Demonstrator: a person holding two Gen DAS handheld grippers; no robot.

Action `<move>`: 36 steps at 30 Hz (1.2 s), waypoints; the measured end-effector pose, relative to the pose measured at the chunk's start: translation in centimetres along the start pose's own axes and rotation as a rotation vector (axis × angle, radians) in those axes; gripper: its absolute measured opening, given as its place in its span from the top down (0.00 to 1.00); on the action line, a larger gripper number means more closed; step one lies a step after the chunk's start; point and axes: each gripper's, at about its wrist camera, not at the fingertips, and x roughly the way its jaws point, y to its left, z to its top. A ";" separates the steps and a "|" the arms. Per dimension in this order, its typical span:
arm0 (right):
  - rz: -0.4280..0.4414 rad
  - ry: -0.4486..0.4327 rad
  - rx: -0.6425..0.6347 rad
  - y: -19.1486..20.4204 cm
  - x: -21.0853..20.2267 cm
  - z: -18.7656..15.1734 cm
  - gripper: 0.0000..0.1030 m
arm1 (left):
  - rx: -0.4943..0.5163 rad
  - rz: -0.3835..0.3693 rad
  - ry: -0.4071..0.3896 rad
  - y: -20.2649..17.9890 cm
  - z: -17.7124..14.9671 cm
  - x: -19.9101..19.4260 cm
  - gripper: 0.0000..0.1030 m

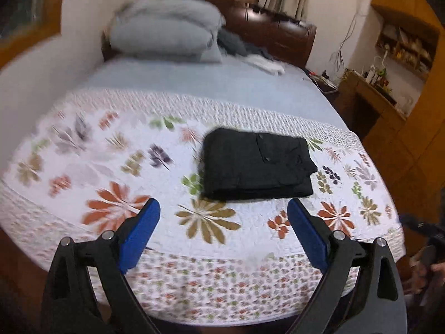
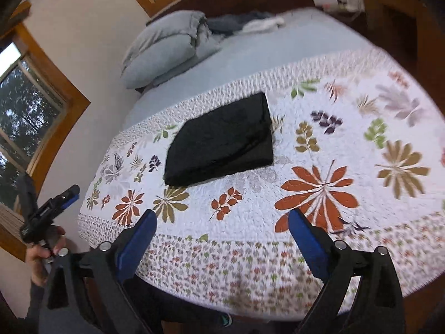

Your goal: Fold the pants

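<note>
Black pants (image 1: 257, 164) lie folded into a compact rectangle on the floral quilt (image 1: 116, 167) at the foot of the bed. In the right wrist view the same folded pants (image 2: 222, 139) rest left of centre on the quilt (image 2: 333, 144). My left gripper (image 1: 224, 206) hangs above the quilt's near edge, short of the pants, blue pads wide apart and holding nothing. My right gripper (image 2: 222, 217) is likewise open and empty, well back from the pants. The left gripper (image 2: 65, 194) also shows at the left edge of the right wrist view, held in a hand (image 2: 41, 253).
Grey pillows (image 1: 167, 33) and loose clothes (image 1: 264, 61) sit at the head of the bed by a dark wooden headboard (image 1: 278, 33). A wooden desk and shelves (image 1: 389, 89) stand to the right. Windows (image 2: 25, 105) line the wall on the left.
</note>
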 end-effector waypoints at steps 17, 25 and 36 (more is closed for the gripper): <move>-0.061 -0.159 -0.250 13.1 -14.2 -6.6 0.04 | -0.024 0.008 -0.088 -6.0 -5.3 -17.2 0.03; -0.079 -0.183 -0.279 16.0 -16.6 -8.3 0.04 | 0.024 0.081 -0.125 -8.6 -7.1 -21.7 0.03; -0.125 -0.200 -0.296 17.0 -17.3 -9.2 0.04 | 0.032 0.108 -0.154 -9.3 -7.2 -24.7 0.03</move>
